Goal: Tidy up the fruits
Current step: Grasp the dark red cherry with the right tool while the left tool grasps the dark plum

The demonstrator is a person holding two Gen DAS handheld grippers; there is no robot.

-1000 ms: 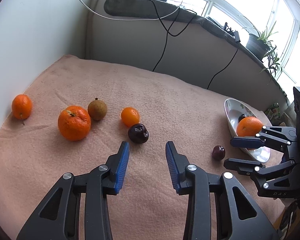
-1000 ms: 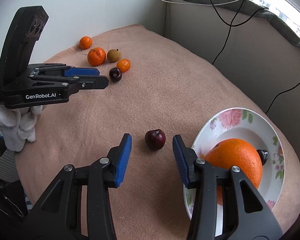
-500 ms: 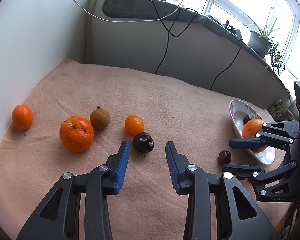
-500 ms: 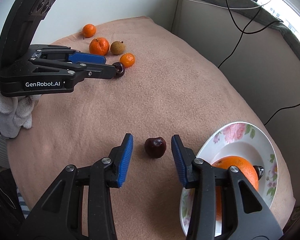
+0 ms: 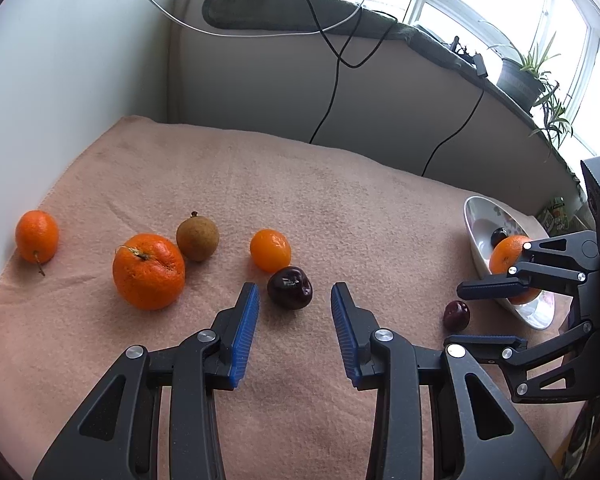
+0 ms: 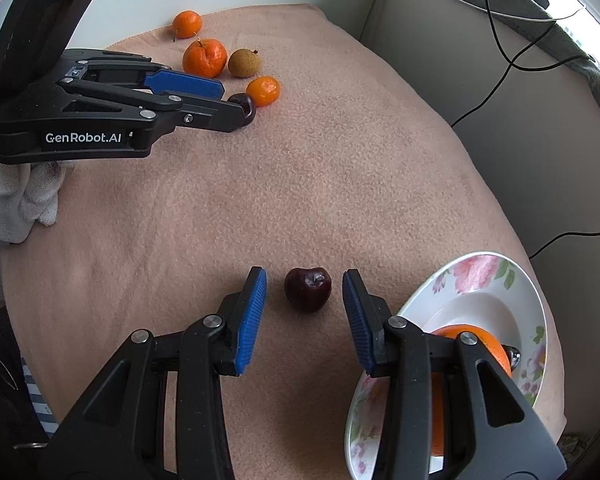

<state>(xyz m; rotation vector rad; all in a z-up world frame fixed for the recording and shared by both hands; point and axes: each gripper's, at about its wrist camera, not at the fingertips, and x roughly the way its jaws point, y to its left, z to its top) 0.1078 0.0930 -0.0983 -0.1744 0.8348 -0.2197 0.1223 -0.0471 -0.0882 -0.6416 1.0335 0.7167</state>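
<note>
Surface: worktop [image 5: 340,200] covered edge to edge by a peach-pink fleece cloth, lightly creased. It sits in a corner: white wall along the left of the left wrist view, grey panel behind, black cables [image 5: 332,76] hanging down the panel. Window strip at upper right with a potted plant [image 5: 520,76] on the sill.

Fruit, left wrist view, left half of frame: small mandarin [image 5: 36,236], large orange [image 5: 148,272], brown longan-like fruit [image 5: 198,238], second small mandarin [image 5: 270,250], dark cherry [image 5: 290,288] touching it.

Left hand-held gripper [image 5: 296,320]: jaws apart, nothing between the pads; that cherry lies just beyond the tips.

Right hand-held gripper [image 6: 304,316], lower centre of the right wrist view: jaws apart, a second cherry [image 6: 308,289] on the cloth between the pads, gaps visible both sides.

Floral plate [image 6: 532,292], lower right, holds an orange [image 6: 496,344] and one dark fruit [image 6: 514,354], mostly hidden.
</note>
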